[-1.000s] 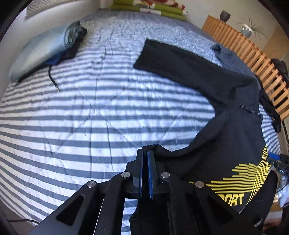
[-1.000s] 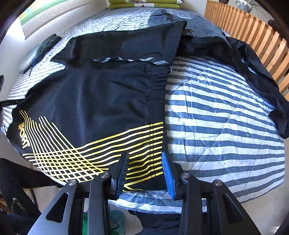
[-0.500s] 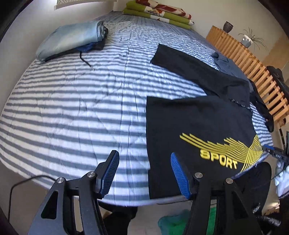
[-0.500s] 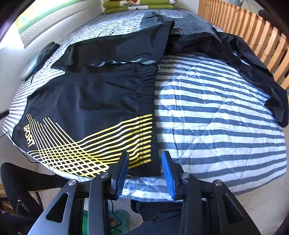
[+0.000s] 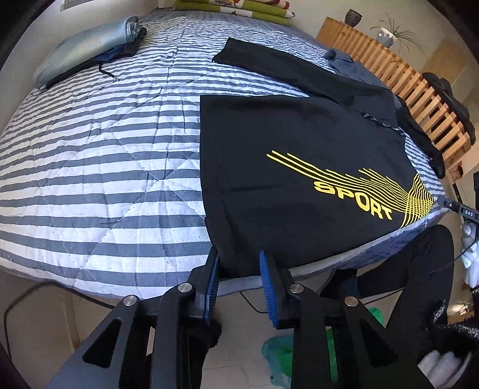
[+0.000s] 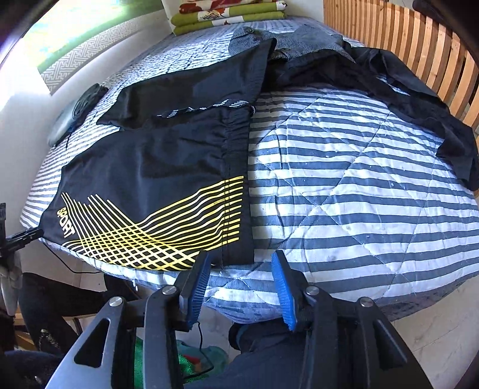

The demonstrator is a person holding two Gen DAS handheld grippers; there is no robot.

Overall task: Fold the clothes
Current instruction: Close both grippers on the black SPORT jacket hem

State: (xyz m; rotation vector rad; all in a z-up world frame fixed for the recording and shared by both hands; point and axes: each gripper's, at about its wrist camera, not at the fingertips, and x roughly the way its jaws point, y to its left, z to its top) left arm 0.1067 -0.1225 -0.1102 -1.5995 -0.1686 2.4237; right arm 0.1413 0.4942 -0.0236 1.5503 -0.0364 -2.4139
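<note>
striped blue-and-white quilted bed cover (image 5: 104, 167) spans both views, with a slatted wooden bed frame (image 5: 419, 89) along its far right edge and a folded green-and-red blanket stack (image 6: 227, 15) at the head. black sport shorts with a yellow line print and "sport" lettering (image 5: 299, 167) lie flat at the near edge of the bed, folded leg over leg, elastic waistband (image 6: 236, 167) toward the right. a second black garment (image 5: 299, 71) lies just beyond them, partly under their far edge. a folded light-blue garment (image 5: 83, 51) sits at the far left corner.

left gripper (image 5: 239, 281): jaws spread, straddling the near hem corner of the shorts; whether the pads touch cloth cannot be told. right gripper (image 6: 239, 284): jaws spread, just off the near edge, level with the waistband corner, holding nothing.

step in hand, as judged: take both near corners for the next fold.
- seat each jaw pair over both layers of cloth before closing; a single-layer pinch will open the fold.
- keep clear of the bed cover, which may be caught with the cloth.
- lift both corners evenly and carry them toward the far edge of the shorts.

change from the earlier frames: one second ago the left jaws were pressed together on black cloth with the shorts draped and curved; half a second ago they stood wide apart. the shorts now lie flat. the right jaws are spread wider than before.
</note>
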